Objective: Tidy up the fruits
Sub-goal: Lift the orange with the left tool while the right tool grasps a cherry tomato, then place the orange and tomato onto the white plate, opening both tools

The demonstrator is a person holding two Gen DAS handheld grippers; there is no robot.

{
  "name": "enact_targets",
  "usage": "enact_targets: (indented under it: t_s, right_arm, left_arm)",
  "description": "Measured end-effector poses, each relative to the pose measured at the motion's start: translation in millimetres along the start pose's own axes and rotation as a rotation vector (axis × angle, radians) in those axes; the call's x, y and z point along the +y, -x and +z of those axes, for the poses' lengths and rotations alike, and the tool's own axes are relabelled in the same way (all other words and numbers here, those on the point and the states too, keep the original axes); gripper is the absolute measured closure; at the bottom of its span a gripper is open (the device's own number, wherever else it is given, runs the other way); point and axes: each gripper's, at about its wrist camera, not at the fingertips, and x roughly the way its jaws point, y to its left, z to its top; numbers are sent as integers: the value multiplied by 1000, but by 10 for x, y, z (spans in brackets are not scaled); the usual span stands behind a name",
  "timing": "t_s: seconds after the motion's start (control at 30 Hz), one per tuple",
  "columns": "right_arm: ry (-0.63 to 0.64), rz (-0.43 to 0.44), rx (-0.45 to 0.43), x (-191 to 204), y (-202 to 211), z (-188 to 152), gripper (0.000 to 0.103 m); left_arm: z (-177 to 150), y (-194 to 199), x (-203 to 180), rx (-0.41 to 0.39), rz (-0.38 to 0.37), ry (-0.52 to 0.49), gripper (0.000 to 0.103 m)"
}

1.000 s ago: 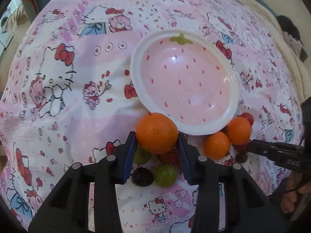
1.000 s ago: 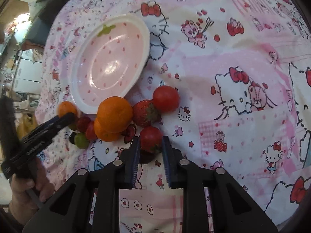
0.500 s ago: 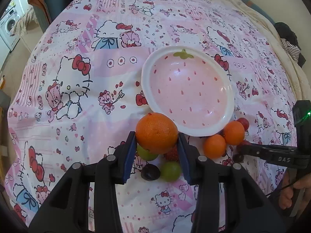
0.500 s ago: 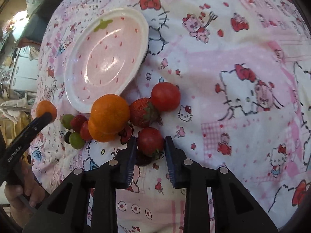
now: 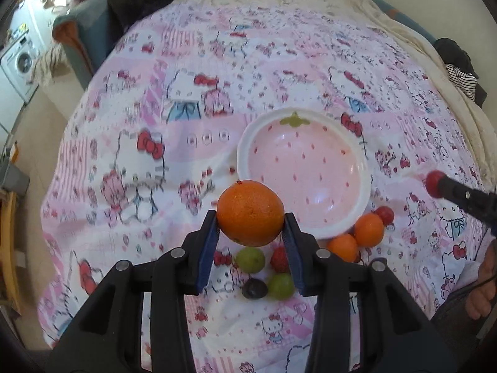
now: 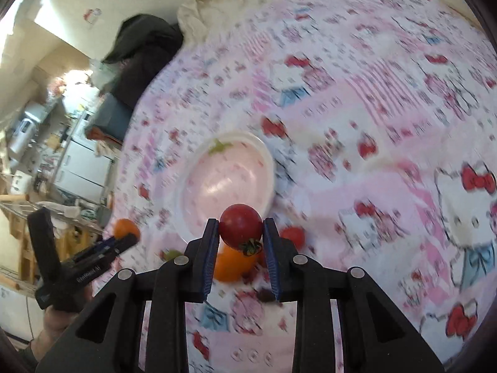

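My left gripper (image 5: pixel 250 217) is shut on a large orange (image 5: pixel 250 213) and holds it above the cloth, near the front left rim of the pink strawberry plate (image 5: pixel 245 143). The plate is empty. My right gripper (image 6: pixel 240 228) is shut on a red tomato (image 6: pixel 240 224), lifted over the plate's near rim (image 6: pixel 267 161); it also shows at the right in the left wrist view (image 5: pixel 435 183). Loose fruit lies in front of the plate: two small oranges (image 5: pixel 369 229), green fruits (image 5: pixel 250 259), a strawberry (image 5: pixel 279 259), a dark plum (image 5: pixel 254 288).
A Hello Kitty cloth (image 5: pixel 149 161) covers the surface. Dark clothing (image 5: pixel 459 62) lies at the far right edge, a washing machine (image 5: pixel 18 65) stands at the far left. Another red tomato (image 6: pixel 293 236) lies right of the plate.
Both grippers have risen from the fruit pile. The left lifts the large orange higher. The right has closed on the tomato and carried it up toward the plate.
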Motion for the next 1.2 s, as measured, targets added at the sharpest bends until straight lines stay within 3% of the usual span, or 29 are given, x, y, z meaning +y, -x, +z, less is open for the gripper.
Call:
enact_targets:
  t_s: [0.27, 0.47, 0.8, 1.03, 1.2]
  right_arm:
    - [82, 41, -51, 232, -226, 398, 73]
    - [85, 22, -2, 194, -549, 565, 73]
    - [113, -13, 84, 159, -1111, 731, 73]
    - [97, -36, 133, 54, -1390, 773, 73]
    - [63, -57, 139, -44, -1481, 777, 73]
  left_arm:
    - [383, -197, -121, -14, 25, -64, 66]
    - [566, -516, -210, -8, 51, -110, 66]
    - [679, -1080, -268, 62, 26, -126, 66]
    - [738, -1220, -355, 48, 23, -164, 65]
    - [755, -1308, -284, 63, 16, -139, 64]
